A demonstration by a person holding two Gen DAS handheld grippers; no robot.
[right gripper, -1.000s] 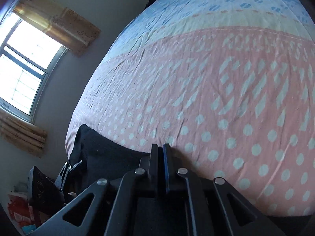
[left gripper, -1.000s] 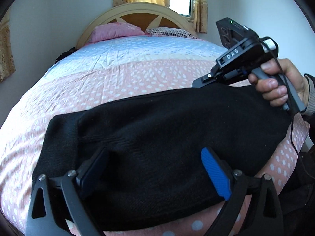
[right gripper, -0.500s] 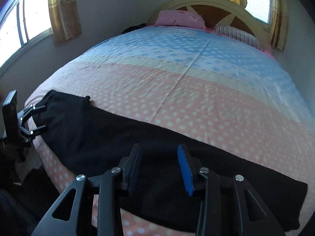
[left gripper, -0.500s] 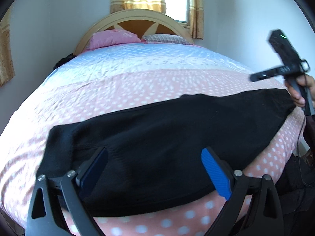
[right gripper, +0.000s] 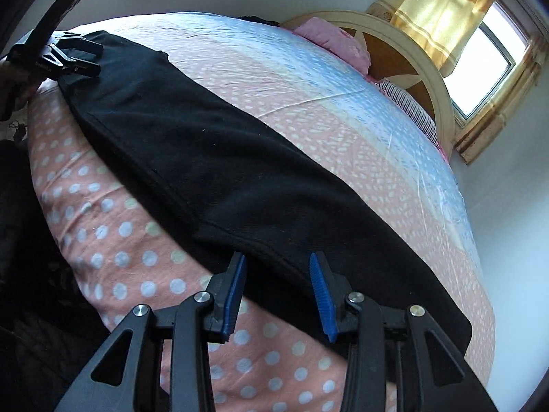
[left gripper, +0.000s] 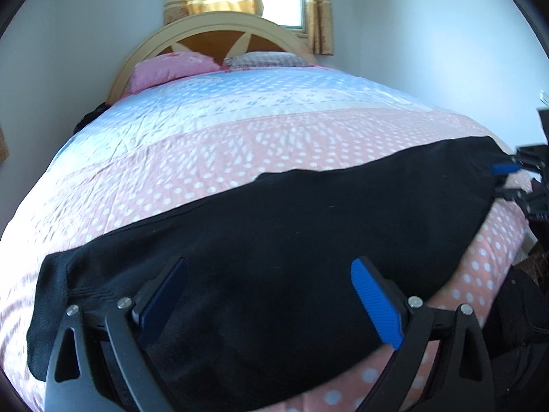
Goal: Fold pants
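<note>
Black pants (left gripper: 274,240) lie stretched flat across the near end of the bed, one long band from left to right; they also show in the right wrist view (right gripper: 212,158). My left gripper (left gripper: 267,302) is open wide, jaws over the left end of the pants near the waistband. My right gripper (right gripper: 278,292) is open, jaws astride the near edge of the pants at their right end. It also shows at the right edge of the left wrist view (left gripper: 504,180). The left gripper shows at the far end in the right wrist view (right gripper: 82,56).
The bed (left gripper: 240,130) has a pink dotted and pale blue cover, two pillows (left gripper: 175,68) and a curved headboard (left gripper: 219,31). A curtained window (right gripper: 480,48) is behind it. The bed's near edge (right gripper: 103,240) drops to dark floor clutter.
My right gripper has opened, let go of the pants and swung out to their right end. The pants have been spread from a bunched heap into a long flat band.
</note>
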